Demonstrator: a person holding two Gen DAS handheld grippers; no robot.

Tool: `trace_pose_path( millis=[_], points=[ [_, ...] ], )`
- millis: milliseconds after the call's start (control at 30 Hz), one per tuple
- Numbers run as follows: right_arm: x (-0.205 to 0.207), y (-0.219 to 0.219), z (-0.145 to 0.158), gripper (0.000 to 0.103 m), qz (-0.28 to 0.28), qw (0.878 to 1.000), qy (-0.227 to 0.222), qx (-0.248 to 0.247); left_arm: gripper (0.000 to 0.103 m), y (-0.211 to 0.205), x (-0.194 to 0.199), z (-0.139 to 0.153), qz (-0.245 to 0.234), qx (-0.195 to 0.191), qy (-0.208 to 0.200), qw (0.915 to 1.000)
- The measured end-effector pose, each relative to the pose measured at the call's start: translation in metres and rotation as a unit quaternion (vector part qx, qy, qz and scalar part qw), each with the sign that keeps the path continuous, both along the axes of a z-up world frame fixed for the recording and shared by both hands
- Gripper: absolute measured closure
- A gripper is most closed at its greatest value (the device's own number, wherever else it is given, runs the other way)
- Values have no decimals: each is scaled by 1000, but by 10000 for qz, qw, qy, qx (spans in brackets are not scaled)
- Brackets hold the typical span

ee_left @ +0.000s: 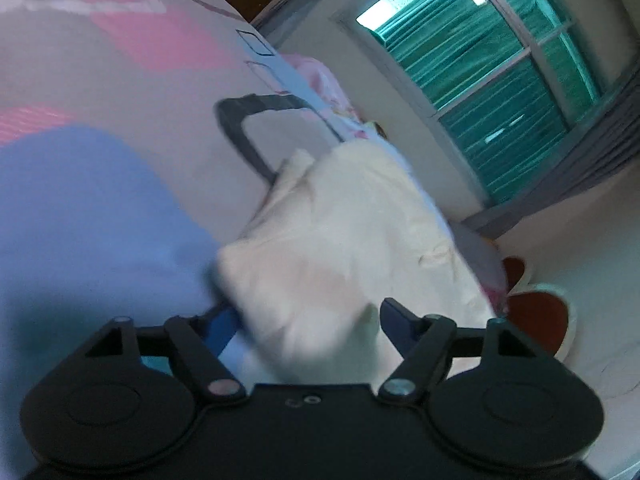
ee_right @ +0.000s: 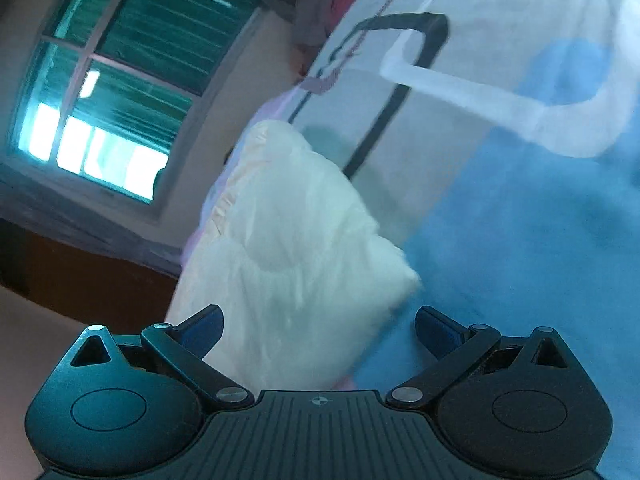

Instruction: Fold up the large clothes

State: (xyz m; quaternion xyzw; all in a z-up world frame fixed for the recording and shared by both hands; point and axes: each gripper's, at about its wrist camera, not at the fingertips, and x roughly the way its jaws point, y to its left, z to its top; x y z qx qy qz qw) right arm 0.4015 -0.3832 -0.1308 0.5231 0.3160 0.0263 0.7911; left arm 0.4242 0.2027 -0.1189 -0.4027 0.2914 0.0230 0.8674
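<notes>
A cream-white garment (ee_left: 340,232) lies bunched and partly folded on a patterned bed sheet (ee_left: 120,92). In the left wrist view my left gripper (ee_left: 308,320) is open, its blue fingers (ee_left: 400,320) wide apart, with the garment's near edge lying between them. In the right wrist view the same garment (ee_right: 296,248) lies ahead and to the left. My right gripper (ee_right: 318,330) is open too, with the garment's near corner between its fingers (ee_right: 436,332). Both views are tilted and blurred.
The sheet has pink, blue and dark outline shapes (ee_right: 520,260). A window with green shutters (ee_left: 480,80) is in the wall beyond the bed, also seen in the right wrist view (ee_right: 112,88). A red and white rug (ee_left: 536,316) lies on the floor beside the bed.
</notes>
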Motion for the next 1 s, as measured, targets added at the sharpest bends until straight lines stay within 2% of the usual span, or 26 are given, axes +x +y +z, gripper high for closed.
trace_pose_path(
  millis=[33,100,133,167,200,267,367,500,633,1000],
  points=[
    [8,2,-2,15,-51,10000,60,29,28,0,9,-3,111,-104,75,9999],
    [17,4,-5,16,-110,9998,113,-100,32,-2,24,-12,288,-400,84,9987],
    [21,8,-3,20,-105,9996,155,-231,38,-2,28,-14,359,-444,94,9983],
    [26,11,1,41,-58,9986,240,-465,53,-4,31,-16,378,-428,137,9983],
    [27,12,3,49,19,9977,251,-630,68,-6,36,-17,337,-447,116,9984],
    [26,13,10,68,116,9962,133,-853,79,-7,34,-12,229,-339,28,9992],
    [18,18,29,78,251,9914,-72,-1280,85,-14,30,6,41,-51,-206,9998],
    [0,17,46,80,311,9886,-226,-1455,85,-23,12,30,-134,209,-424,9988],
    [-33,11,57,80,363,9861,-237,-1601,85,-34,-14,45,-272,320,-479,9980],
    [-148,-11,70,80,413,9823,-103,-1822,85,-60,-112,39,-443,383,-326,9978]
  ],
)
